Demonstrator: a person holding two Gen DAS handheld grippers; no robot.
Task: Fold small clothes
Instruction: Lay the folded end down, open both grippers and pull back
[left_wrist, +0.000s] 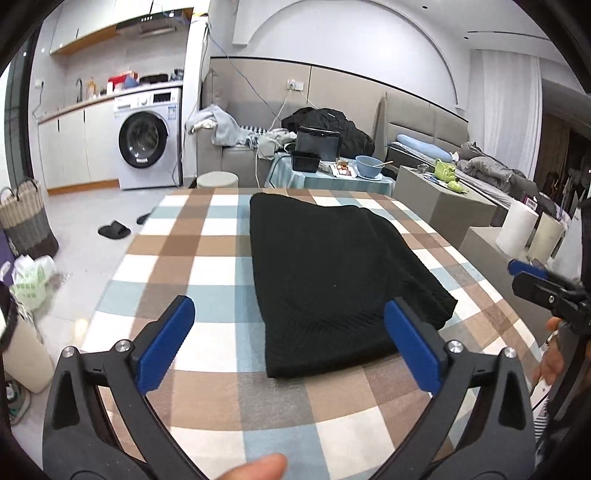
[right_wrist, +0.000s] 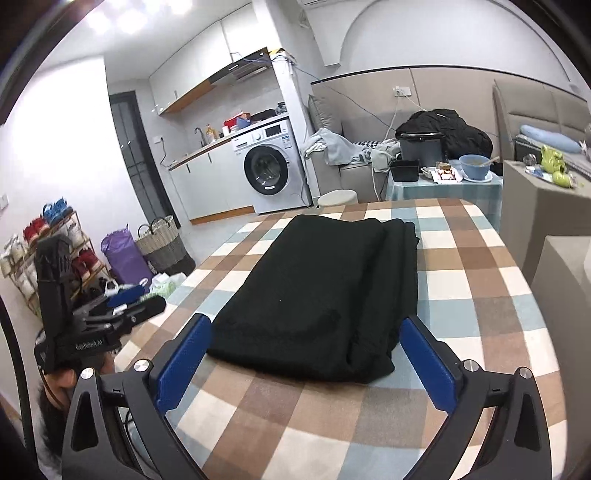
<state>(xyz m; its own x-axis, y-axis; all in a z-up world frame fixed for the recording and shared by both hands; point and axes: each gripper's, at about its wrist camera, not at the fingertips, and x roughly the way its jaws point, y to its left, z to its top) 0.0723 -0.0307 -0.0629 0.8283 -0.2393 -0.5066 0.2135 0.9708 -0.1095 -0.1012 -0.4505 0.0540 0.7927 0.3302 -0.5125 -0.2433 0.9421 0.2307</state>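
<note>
Black folded garment (left_wrist: 332, 273) lies flat across the middle of both views on the checked tablecloth (left_wrist: 207, 266), clear of every pad. In the left wrist view the left gripper (left_wrist: 290, 341) fills the bottom, its blue pads (left_wrist: 166, 343) spread wide with only the near edge of the garment showing between them, untouched. The right gripper (right_wrist: 303, 363) fills the bottom of the right wrist view, equally spread, nothing pinched. Each also shows in the other view: the right gripper at the right edge, the left gripper at lower left, where its black body carries white lettering that seems to read "GenRobot AI", though it is small.

Containers: a woven basket (right_wrist: 162, 242) stands on the floor at centre left of the right wrist view, contents not visible, beside a full purple bag (right_wrist: 123, 256). On the small side table (right_wrist: 443, 190) at upper right sit a blue bowl (right_wrist: 474, 166) with a utensil resting in it and something pale inside, a black box-shaped tub (right_wrist: 404, 170), and a tray of food (right_wrist: 443, 173) between them. A shoe rack (right_wrist: 48, 251) at the far left holds red, blue and white shoes. The washing machine (right_wrist: 271, 170) at upper centre bears a sticker on its front panel, too small to read.
</note>
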